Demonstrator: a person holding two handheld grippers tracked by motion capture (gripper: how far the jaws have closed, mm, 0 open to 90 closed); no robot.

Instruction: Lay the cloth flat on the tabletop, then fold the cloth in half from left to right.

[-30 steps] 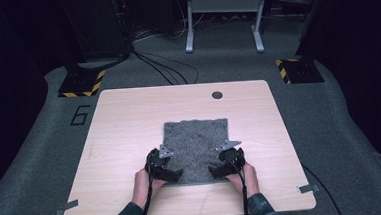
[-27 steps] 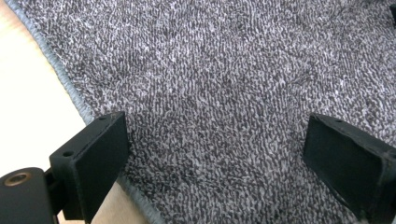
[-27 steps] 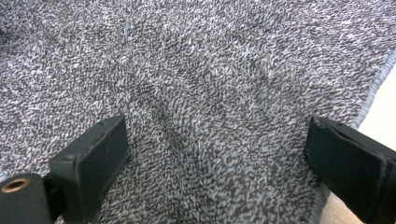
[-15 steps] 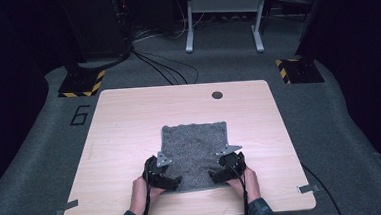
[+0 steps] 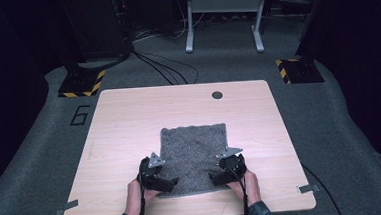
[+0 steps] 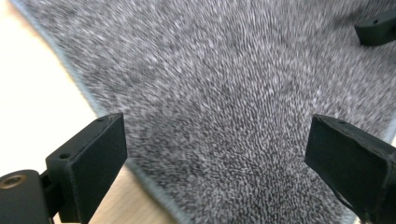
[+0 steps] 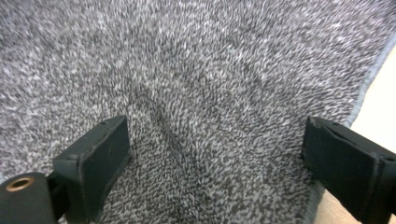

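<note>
Gripping the grey towel's near corners cleanly calls for both grippers closing on its hem together.

High view: the towel (image 5: 194, 155) lies flat on the tabletop (image 5: 129, 121); left gripper (image 5: 172, 181) and right gripper (image 5: 214, 176) sit at the towel's near corners. Left gripper view: jaws wide apart, holding nothing, the towel's hem (image 6: 88, 100) running between them. Right gripper view: jaws equally wide, empty, over the towel's other near corner (image 7: 322, 186).
</note>
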